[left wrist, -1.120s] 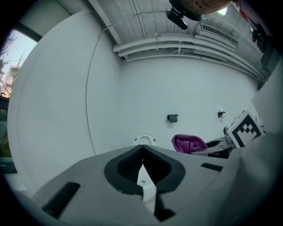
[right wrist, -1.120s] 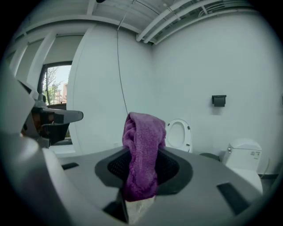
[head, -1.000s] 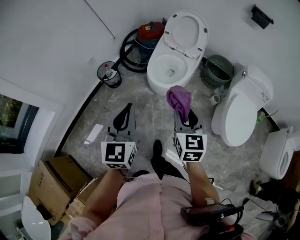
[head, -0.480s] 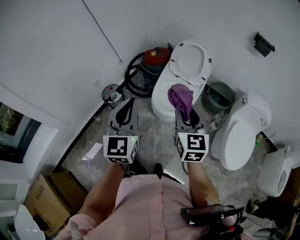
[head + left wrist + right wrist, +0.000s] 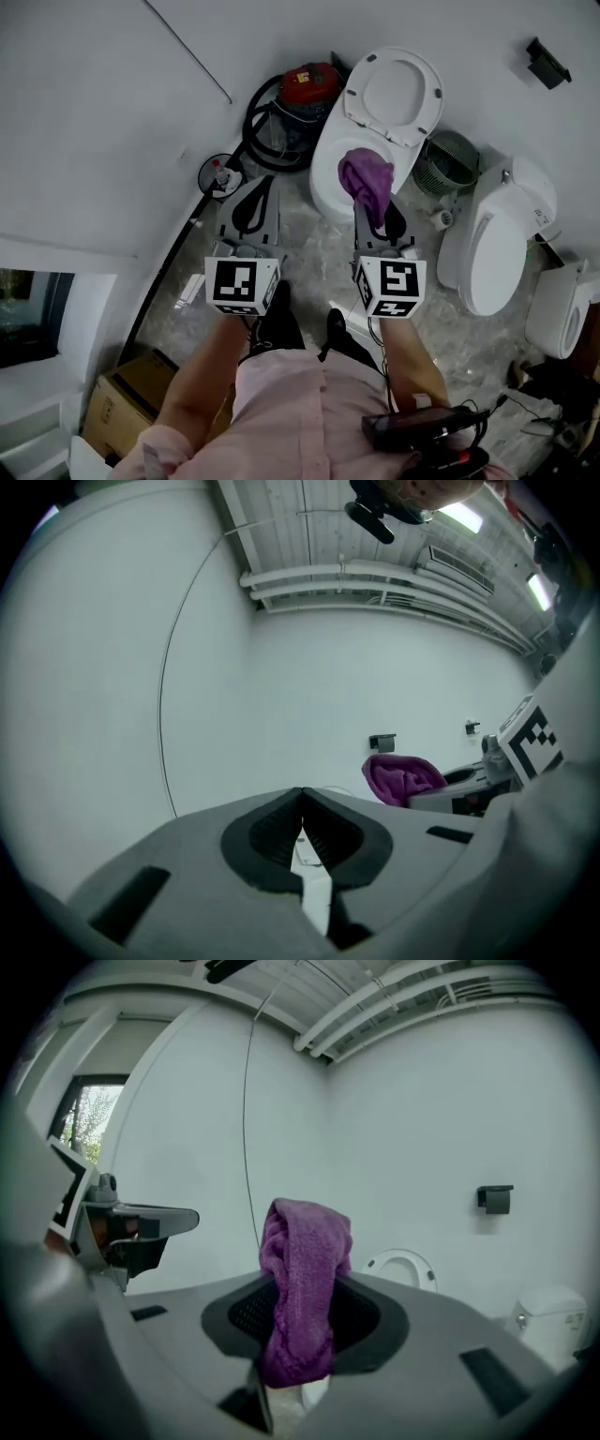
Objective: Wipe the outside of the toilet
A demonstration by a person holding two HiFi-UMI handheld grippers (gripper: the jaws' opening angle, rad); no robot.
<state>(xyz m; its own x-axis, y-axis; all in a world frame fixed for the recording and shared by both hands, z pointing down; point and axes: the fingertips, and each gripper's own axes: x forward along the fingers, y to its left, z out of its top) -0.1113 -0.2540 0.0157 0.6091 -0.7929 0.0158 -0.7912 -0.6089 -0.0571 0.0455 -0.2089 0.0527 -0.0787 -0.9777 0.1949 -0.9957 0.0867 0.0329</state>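
Plainly the right hand-held gripper (image 5: 373,208) is the one that matters: its jaws are clamped on a purple cloth (image 5: 364,183), which bunches up above the tips and hangs down between them. The left hand-held gripper (image 5: 255,189) is closed on nothing and points at the floor beside the bowl. The open toilet (image 5: 323,192) stands straight ahead of the right gripper and lower, its lid (image 5: 398,89) tipped back to the wall, its length running away from the person. From above, the cloth overlaps the bowl's near rim; whether they touch I can't tell. I'd say the right arm only needs to drop forward onto the outer shell.
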